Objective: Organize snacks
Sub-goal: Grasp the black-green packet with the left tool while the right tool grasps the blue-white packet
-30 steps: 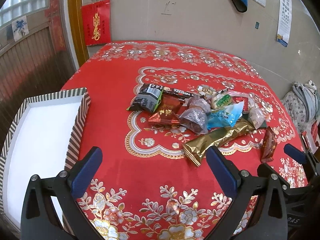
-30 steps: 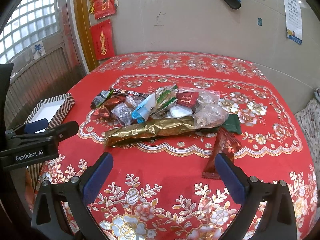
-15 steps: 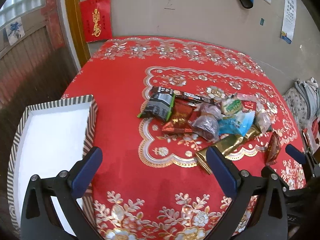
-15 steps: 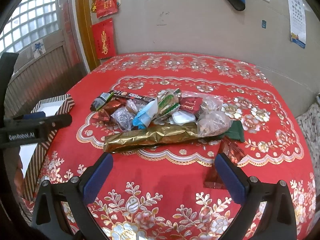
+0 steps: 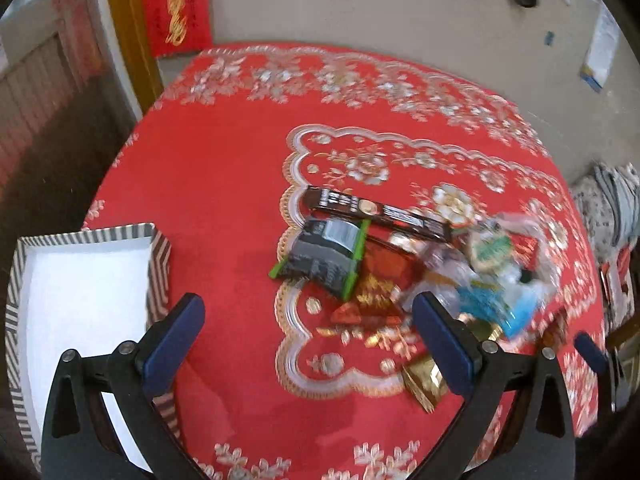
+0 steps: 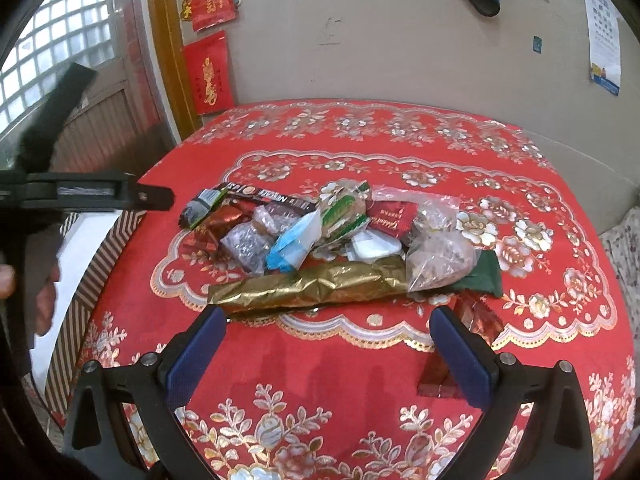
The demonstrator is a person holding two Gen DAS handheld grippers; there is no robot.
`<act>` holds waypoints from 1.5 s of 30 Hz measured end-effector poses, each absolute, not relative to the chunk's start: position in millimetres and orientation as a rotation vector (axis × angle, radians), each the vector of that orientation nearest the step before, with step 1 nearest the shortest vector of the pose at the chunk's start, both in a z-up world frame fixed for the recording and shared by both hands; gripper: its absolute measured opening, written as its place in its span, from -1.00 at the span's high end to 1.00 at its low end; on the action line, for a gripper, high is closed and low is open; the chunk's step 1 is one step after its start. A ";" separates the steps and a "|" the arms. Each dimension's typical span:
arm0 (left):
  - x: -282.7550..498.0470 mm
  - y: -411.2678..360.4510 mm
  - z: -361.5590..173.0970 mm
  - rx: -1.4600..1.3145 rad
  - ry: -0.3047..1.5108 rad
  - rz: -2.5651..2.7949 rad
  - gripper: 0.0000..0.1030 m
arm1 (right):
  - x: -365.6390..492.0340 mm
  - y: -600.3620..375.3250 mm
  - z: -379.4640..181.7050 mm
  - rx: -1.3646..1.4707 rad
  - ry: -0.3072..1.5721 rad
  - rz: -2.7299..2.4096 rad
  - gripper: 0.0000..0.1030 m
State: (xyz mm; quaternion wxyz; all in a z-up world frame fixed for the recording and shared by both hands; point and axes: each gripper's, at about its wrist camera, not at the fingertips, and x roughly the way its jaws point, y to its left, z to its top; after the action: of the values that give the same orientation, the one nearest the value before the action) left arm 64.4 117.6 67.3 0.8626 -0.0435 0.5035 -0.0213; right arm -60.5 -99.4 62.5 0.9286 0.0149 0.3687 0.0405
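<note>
Listing what lies on the desk [image 6: 280,364], we count one heap of snacks [image 6: 336,236] at the middle of its red, flower-patterned cloth.

Item one: a long gold foil packet [image 6: 308,288], lying crosswise along the near edge of the heap. Item two: a clear bag of brownish pieces [image 6: 438,258], resting on the gold packet's right end. Item three: a dark green packet [image 6: 486,278], just beside that bag. Item four: a blue and white wrapper [image 6: 294,242], mid-heap. Item five: a long dark stick packet [image 5: 380,213] at the far side of the heap. Item six: a grey packet with green edges [image 5: 326,258], touching the stick packet and overlapping a red foil packet [image 5: 380,280]. Item seven: a red wrapper [image 6: 460,344], apart from the heap on its near right, partly hidden behind one finger of the right tongs.

Our left tongs [image 5: 308,336] hang above the cloth with fingers spread wide and nothing between them; the grey packet sits ahead of them. Our right tongs [image 6: 328,350] likewise stand wide open and empty, just short of the gold packet.

A striped box [image 5: 158,264] with a white inside stands at the left edge of the desk, well apart from the heap; it appears to hold nothing, though the left view is blurred and part of it is covered.
</note>
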 end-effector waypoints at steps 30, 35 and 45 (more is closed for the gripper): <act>118.7 123.6 18.7 -0.162 1.153 -0.180 -0.55 | -13.7 -88.4 56.5 0.027 0.784 0.088 -0.98; 115.4 122.8 21.8 -0.131 1.131 -0.178 -0.34 | 11.9 -83.2 47.4 0.029 0.816 0.120 -0.65; 106.1 126.9 25.0 -0.095 1.109 -0.172 0.28 | 8.7 -95.3 36.2 0.176 0.816 0.227 0.44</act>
State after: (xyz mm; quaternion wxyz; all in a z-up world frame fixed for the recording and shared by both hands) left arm 106.1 126.9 25.0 0.8456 -0.0452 0.5256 -0.0816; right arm 8.7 -95.3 36.2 0.9080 0.0853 0.3952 0.1099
